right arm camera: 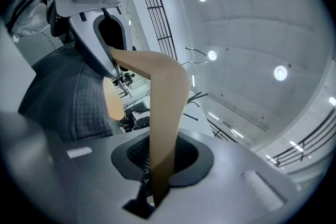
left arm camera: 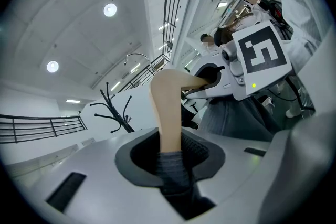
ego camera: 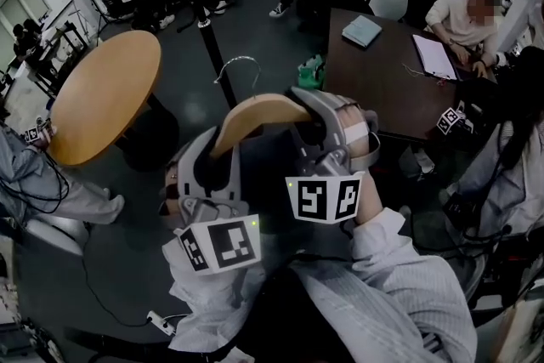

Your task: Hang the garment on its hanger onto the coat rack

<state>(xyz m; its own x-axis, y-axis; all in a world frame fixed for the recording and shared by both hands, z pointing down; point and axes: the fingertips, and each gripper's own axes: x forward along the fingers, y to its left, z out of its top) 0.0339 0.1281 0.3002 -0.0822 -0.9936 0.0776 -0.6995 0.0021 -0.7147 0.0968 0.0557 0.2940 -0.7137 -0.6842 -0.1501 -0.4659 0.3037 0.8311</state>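
I hold a wooden hanger tipped up in front of me, its metal hook pointing away. My left gripper is shut on the hanger's left arm, with dark grey garment cloth pinched in beside it. The right gripper is shut on the other arm of the hanger. In the left gripper view a black coat rack stands some way beyond the jaws. More of the grey garment hangs at the left of the right gripper view.
A round wooden table stands to the left. A dark table to the right carries a book and papers. Seated people and office chairs ring the back and right. Cables lie on the floor at lower left.
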